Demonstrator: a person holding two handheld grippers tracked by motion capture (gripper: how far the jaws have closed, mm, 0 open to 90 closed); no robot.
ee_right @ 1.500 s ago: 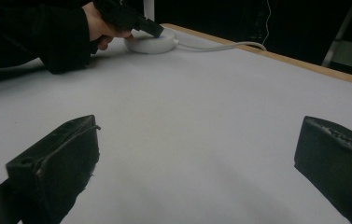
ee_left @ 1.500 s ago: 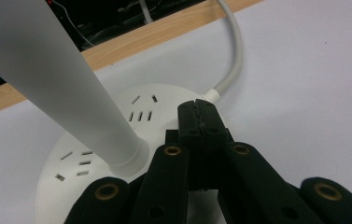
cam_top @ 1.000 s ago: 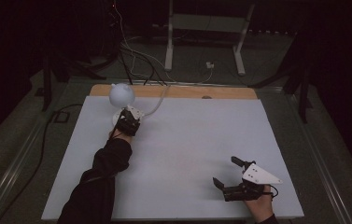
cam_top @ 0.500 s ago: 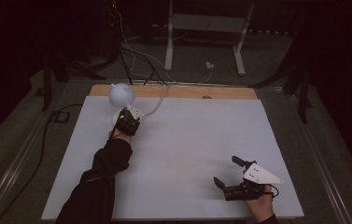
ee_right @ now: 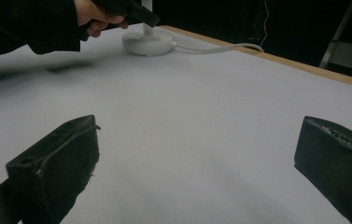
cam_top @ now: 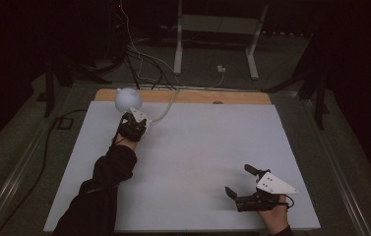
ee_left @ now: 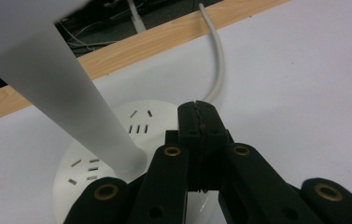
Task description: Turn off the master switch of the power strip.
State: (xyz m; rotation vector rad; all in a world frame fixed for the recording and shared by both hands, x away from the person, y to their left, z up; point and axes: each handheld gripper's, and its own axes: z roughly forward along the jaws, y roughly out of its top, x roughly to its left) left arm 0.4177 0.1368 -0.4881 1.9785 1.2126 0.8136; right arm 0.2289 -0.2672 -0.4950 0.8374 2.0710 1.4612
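While the left gripper (ee_left: 197,116) is held with jaws pressed together over the white lamp base (ee_left: 117,154) at the table's (cam_top: 198,162) far-left corner, the right gripper (cam_top: 244,184) is kept spread wide, well apart.

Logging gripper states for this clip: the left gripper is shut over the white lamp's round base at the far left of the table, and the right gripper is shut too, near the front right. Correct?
Not quite. The right gripper is open: the right gripper view shows its jaws wide apart over the bare table. The left gripper is indeed shut over the lamp's base, per the left gripper view.
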